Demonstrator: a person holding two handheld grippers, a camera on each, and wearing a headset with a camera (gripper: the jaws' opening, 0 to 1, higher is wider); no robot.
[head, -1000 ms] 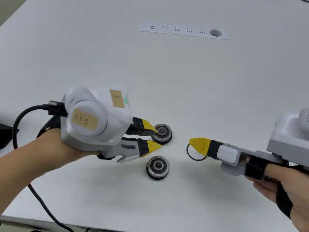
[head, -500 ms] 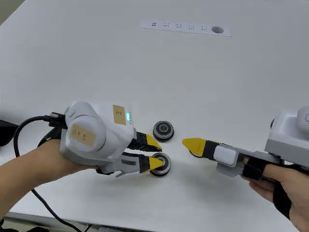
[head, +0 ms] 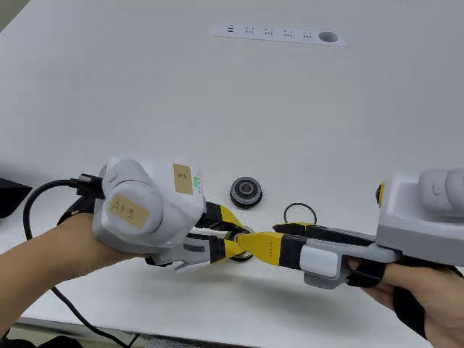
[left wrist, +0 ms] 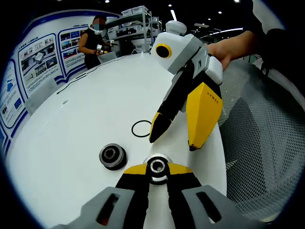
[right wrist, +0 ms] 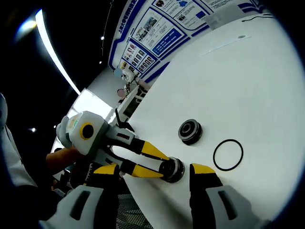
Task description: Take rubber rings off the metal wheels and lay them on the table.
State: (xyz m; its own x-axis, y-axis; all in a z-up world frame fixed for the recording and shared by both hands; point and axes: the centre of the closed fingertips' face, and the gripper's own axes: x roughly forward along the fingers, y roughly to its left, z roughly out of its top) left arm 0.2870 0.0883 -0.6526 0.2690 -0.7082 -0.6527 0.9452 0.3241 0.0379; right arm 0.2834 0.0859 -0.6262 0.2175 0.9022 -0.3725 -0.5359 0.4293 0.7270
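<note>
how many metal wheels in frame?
2. The first wheel sits between the fingers of the left gripper; the second wheel lies loose on the table beyond it. None seem hidden.

Left gripper (head: 233, 233): rounded white-and-grey housing, black jaws ending in yellow tips. Two tan tape labels (head: 128, 210) with handwritten marks sit on the shell, and there is a small green light (head: 196, 190) on its right edge. A thick black cable (head: 43, 190) is plugged into the left rear. Right gripper (head: 274, 238): boxier white top on a grey body, yellow round disc (head: 379, 193) on the far side, and black jaws with yellow pads. One pad carries small dark lettering, seen in the left gripper view. A black strap (head: 377, 270) goes over the fingers, and that arm has a dark sleeve (left wrist: 279, 43).
</note>
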